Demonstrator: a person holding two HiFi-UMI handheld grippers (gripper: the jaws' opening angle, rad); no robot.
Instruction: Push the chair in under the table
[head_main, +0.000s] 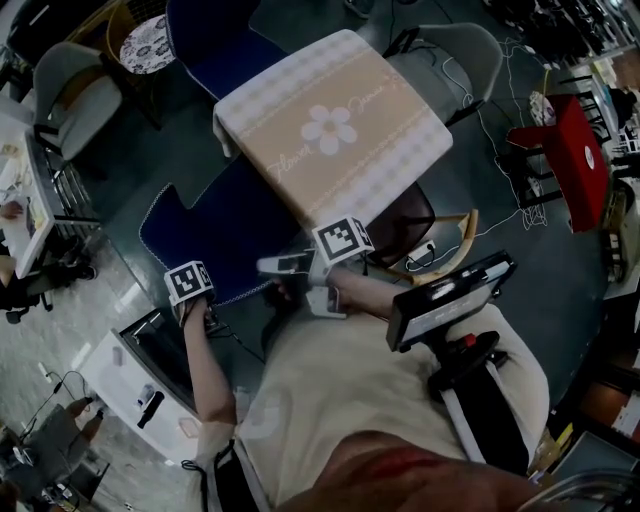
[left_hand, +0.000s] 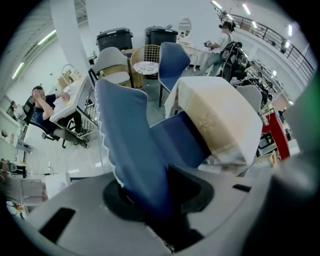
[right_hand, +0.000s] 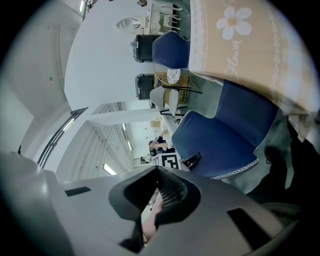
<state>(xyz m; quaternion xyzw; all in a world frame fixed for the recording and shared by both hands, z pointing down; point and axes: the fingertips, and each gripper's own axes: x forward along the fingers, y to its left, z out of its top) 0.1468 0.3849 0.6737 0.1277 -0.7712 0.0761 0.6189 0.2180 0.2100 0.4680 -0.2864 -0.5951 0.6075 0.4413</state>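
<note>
The chair (head_main: 215, 240) is upholstered in dark blue, with a white scalloped trim running along the edge of its backrest. It stands upright on the floor at the near-left side of the table (head_main: 270, 110), its seat facing the table and partly tucked beneath that edge, its backrest well clear of it. The top edge of the backrest sits clamped between the jaws of the left hand-held gripper (left_hand: 150, 197). The table is square and covered by a beige tablecloth (head_main: 385, 95) with pale checked borders, a white flower and script lettering at its middle.
</note>
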